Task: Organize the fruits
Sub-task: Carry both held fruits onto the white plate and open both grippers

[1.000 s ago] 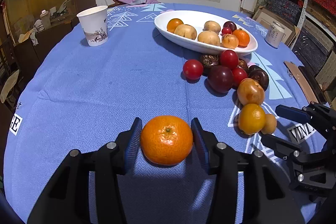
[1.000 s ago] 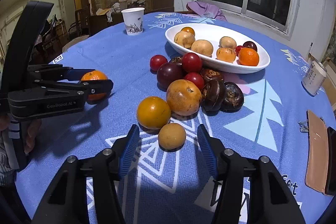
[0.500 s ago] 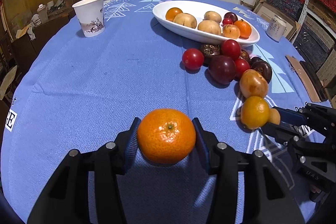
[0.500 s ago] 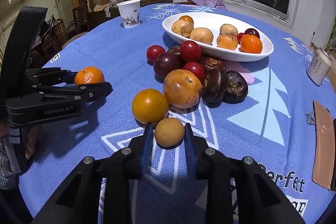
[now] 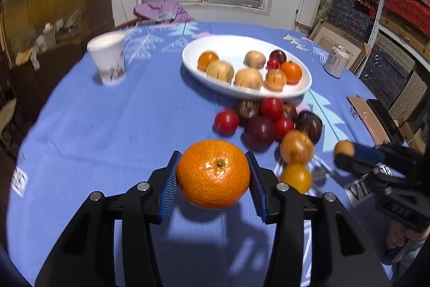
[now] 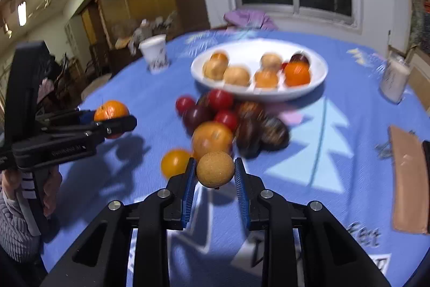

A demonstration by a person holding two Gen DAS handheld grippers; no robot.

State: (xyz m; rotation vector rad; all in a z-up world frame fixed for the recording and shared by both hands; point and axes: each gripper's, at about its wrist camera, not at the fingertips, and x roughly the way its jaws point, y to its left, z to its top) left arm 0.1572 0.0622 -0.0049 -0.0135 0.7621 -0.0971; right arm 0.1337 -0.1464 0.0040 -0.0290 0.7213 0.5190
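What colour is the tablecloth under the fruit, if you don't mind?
Blue tablecloth with pale tree shapes; clearest in the left wrist view.

You are working over a round table wearing a blue cloth. Sitting directly on it are a white oval dish, a paper cup, a can and loose fruit just beside the dish.

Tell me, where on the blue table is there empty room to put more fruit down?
Bare cloth stretches between the paper cup, the white bowl and the loose fruit pile. More lies between that pile and the can. Right below the bowl is crowded.
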